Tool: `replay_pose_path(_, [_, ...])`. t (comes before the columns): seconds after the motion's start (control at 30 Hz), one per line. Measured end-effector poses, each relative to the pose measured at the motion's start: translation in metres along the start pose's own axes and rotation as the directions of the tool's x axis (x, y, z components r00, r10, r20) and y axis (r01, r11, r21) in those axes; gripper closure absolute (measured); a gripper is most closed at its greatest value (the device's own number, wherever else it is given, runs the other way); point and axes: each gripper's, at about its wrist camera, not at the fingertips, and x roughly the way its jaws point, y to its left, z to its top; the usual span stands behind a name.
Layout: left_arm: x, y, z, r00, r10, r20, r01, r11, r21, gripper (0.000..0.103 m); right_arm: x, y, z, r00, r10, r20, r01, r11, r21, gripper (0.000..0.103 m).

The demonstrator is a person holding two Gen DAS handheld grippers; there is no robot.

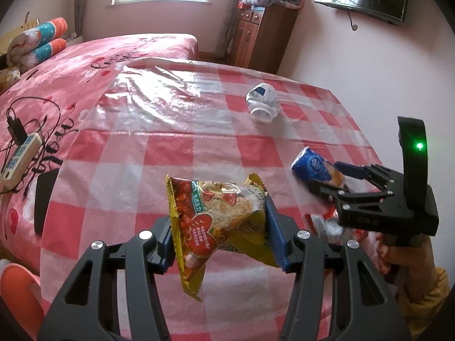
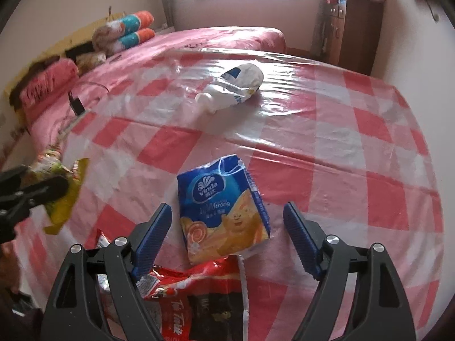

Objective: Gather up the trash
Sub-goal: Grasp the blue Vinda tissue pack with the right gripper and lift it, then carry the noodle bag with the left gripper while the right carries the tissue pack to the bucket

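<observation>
1. The yellow-and-red snack wrapper (image 1: 219, 221) hung above the checked tablecloth (image 1: 182, 147), clamped between the blue pads of the left gripper (image 1: 221, 236).
2. The blue tissue pack (image 2: 224, 210) lay flat on the cloth between the fingers of the right gripper (image 2: 227, 236), whose jaws stood apart, neither pad touching the pack.
3. A red snack bag (image 2: 196, 292) lay crumpled on the cloth just below the tissue pack, partly under the right gripper's left finger.
4. A crushed white bottle (image 2: 230, 88) rested on its side farther up the cloth, well apart from both grippers.
5. Beyond the cloth lay a pink bedspread (image 1: 57, 91) with a power strip (image 1: 20, 156) on it, and a wooden cabinet (image 1: 256, 37) stood by the wall.
</observation>
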Motion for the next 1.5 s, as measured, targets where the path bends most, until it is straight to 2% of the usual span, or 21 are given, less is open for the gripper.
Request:
replay_pose_path(0.07, [-0.002,0.004,-0.005,1.000,0.002,-0.003,-0.002,1.000,-0.007,0.048,0.000,0.001,-0.001,1.000,-0.023,0.005,0.023,1.000,-0.011,0.044])
replay_pose_path(0.13, [-0.004,0.008,-0.009,1.000,0.003,-0.004,-0.003,1.000,-0.012,0.048,-0.001,0.001,-0.002,0.999,-0.039,0.010,0.039,0.999,-0.018,0.047])
replay_pose_path(0.33, [-0.013,0.020,-0.017,1.000,0.000,0.008,0.000,0.999,-0.033,0.048,-0.005,0.006,-0.004,0.997,-0.070,0.039,0.071,0.997,-0.015,0.067])
replay_pose_path(0.43, [-0.017,0.023,-0.020,1.000,-0.001,0.014,0.001,0.999,-0.033,0.048,-0.008,0.005,-0.003,0.996,-0.070,0.053,0.070,0.998,-0.004,0.071])
replay_pose_path(0.77, [-0.033,0.034,-0.027,0.999,-0.022,0.041,0.024,0.998,-0.051,0.048,-0.042,0.000,0.006,0.985,-0.074,0.157,0.062,0.995,0.079,0.074])
replay_pose_path(0.87, [-0.040,0.037,-0.027,0.998,-0.025,0.058,0.028,0.998,-0.053,0.048,-0.050,0.000,0.008,0.983,-0.053,0.175,0.036,0.994,0.100,0.074])
replay_pose_path(1.17, [-0.067,0.053,-0.035,0.995,-0.010,0.097,0.017,0.997,-0.073,0.048,-0.074,0.023,0.014,0.974,0.088,0.210,-0.116,0.985,0.125,0.073])
replay_pose_path(1.37, [-0.084,0.070,-0.043,0.994,0.022,0.111,-0.011,0.995,-0.100,0.048,-0.081,0.065,0.016,0.958,0.204,0.201,-0.223,0.971,0.080,0.073])
replay_pose_path(1.5, [-0.094,0.084,-0.050,0.992,0.049,0.116,-0.035,0.992,-0.120,0.048,-0.080,0.100,0.015,0.938,0.301,0.170,-0.312,0.949,0.038,0.073])
